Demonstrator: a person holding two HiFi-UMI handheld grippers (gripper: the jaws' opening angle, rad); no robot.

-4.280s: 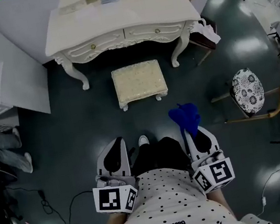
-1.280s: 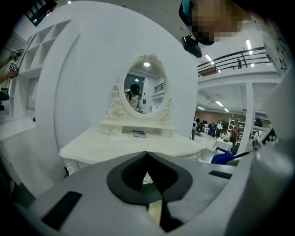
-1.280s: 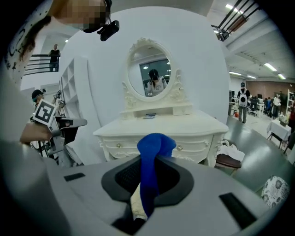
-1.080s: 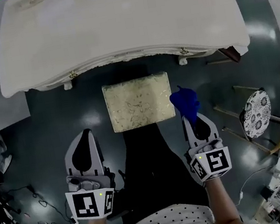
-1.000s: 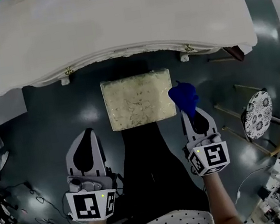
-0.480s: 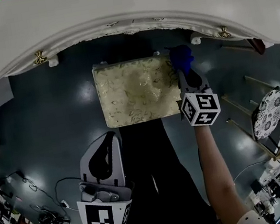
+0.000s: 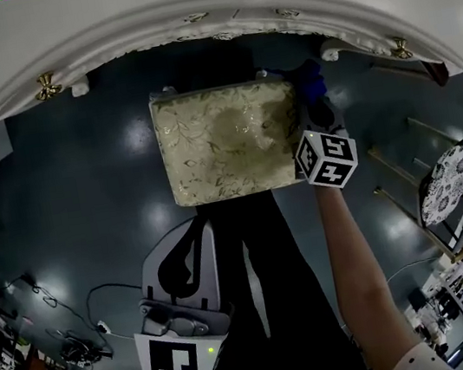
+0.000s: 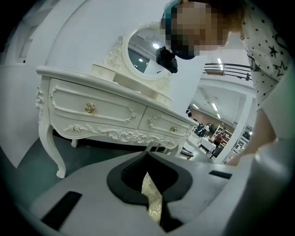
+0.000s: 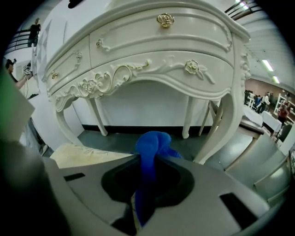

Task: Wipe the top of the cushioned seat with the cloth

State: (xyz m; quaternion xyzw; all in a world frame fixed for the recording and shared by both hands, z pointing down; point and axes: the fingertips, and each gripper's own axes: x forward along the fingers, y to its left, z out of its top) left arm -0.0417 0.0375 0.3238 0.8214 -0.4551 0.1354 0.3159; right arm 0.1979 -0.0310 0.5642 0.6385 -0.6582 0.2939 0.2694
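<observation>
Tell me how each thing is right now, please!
cushioned seat, upright, top uncovered.
right gripper, jaws shut on the cloth.
cloth, bunched, by the seat's far right corner; contact unclear.
left gripper, jaws together, empty.
table drawers, closed.

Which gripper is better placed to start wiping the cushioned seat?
Right. The right gripper holds the blue cloth beside the cushioned seat; the left gripper is empty, short of it.
</observation>
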